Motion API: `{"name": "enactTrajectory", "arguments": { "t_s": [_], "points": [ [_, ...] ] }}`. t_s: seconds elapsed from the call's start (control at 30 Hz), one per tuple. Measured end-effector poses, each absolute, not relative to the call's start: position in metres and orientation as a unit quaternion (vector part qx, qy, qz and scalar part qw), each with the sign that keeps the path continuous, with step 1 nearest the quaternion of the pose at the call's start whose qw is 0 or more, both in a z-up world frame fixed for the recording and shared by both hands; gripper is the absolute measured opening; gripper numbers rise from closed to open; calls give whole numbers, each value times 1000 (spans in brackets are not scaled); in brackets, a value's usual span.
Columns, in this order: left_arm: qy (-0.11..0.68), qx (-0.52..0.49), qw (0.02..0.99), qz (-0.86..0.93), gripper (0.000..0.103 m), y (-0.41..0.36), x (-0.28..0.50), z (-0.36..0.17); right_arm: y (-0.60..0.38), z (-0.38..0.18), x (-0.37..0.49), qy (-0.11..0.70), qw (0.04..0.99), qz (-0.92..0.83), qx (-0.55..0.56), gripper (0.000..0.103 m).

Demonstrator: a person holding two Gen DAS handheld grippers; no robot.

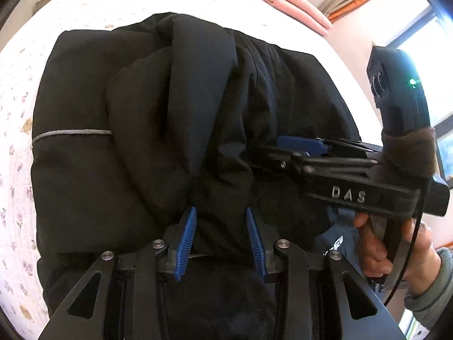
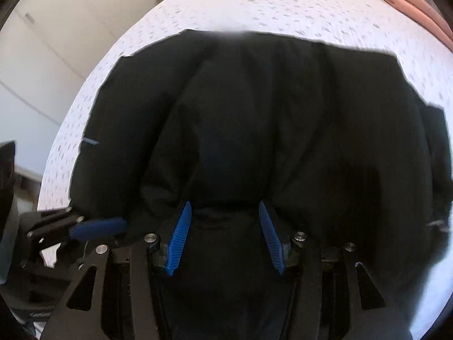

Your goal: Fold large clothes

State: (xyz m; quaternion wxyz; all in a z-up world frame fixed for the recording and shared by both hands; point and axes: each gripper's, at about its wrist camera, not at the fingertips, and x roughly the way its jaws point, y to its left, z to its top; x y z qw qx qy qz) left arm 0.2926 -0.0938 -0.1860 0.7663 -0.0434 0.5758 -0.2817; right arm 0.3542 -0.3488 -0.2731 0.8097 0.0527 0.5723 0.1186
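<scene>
Both tools, left tool (image 1: 220, 212) and right tool (image 2: 225, 206), point forward, each pinching the black jacket (image 1: 113, 113).

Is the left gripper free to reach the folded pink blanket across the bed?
Probably not yet: the left gripper seems clamped on the black padded jacket, and the folded pink blanket lies beyond it.
</scene>
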Motion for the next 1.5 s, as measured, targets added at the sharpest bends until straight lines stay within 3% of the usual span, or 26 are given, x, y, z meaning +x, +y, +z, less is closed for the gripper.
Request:
{"name": "enactTrajectory", "arguments": {
  "t_s": [0.27,0.5,0.77,0.93,1.23,1.5],
  "points": [
    [564,-53,771,-293,38,-81,274,-171,-358,-212,296,542,826,129,91,51],
    [583,-101,761,-266,41,-56,237,-194,-335,-274,275,576,811,100,16,51],
    [552,-110,793,-234,41,-55,196,-201,-356,-269,241,521,842,134,37,52],
    [525,-97,814,-229,41,-67,167,-203,-389,-244,198,465,864,168,94,59],
    [436,-64,875,-203,42,-19,106,-160,-407,-197,123,406,897,135,112,63],
    [440,-75,884,-140,42,62,52,-104,-442,-143,32,416,900,-1,129,68]
  ]
}}
